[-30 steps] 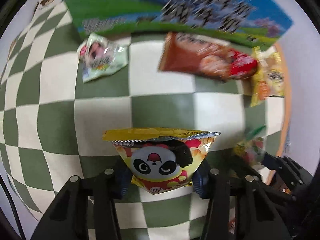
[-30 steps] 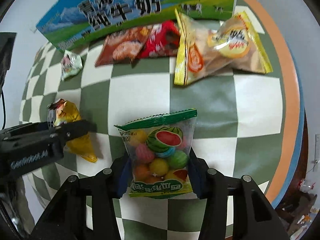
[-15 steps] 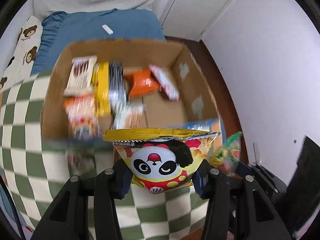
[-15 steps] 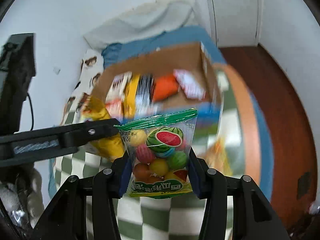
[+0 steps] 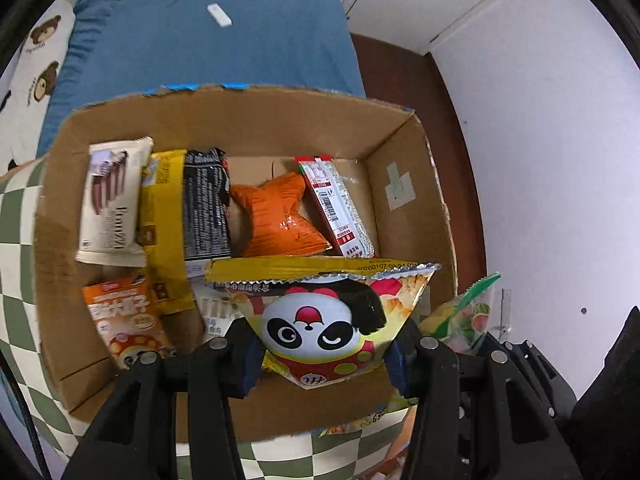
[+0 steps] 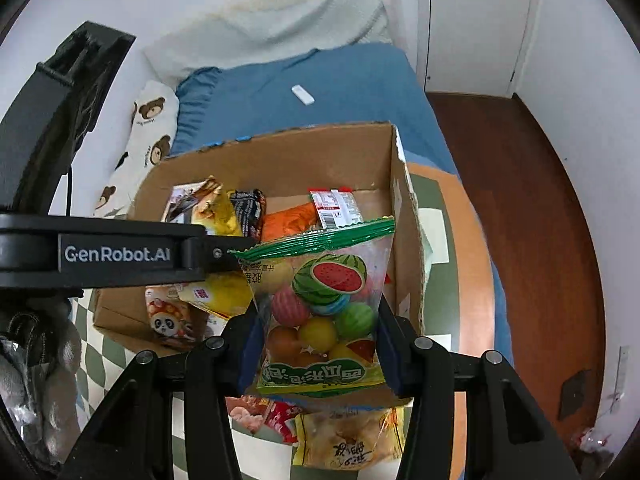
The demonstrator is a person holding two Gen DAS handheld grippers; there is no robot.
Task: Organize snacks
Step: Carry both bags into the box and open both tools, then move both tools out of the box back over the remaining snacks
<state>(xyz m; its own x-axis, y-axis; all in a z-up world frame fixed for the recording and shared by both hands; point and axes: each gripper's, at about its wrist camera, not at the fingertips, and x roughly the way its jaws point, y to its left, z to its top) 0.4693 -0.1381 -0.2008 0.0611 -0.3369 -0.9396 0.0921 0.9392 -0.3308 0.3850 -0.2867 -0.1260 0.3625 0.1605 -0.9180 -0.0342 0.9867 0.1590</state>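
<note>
My left gripper (image 5: 320, 354) is shut on a yellow panda snack bag (image 5: 324, 320), held over the front part of an open cardboard box (image 5: 404, 196). In the right wrist view my right gripper (image 6: 316, 352) is shut on a clear bag of watermelon-print candy balls (image 6: 324, 308), above the box's (image 6: 404, 240) right front corner. The left gripper's arm (image 6: 120, 254) crosses that view from the left with the yellow bag (image 6: 224, 292) under it. The candy bag (image 5: 468, 312) shows at the right in the left wrist view. Several snack packs lie inside the box.
The box stands on a green-and-white checked table (image 5: 16, 208) with an orange rim (image 6: 472, 280). A red packet (image 6: 276, 412) and a yellow chip bag (image 6: 344, 444) lie on the table in front of the box. A blue bed (image 6: 320, 92) is behind.
Both grippers rose and moved from over the checked tabletop to above the open box, each keeping its bag. The loose packets on the table slid out of view below.
</note>
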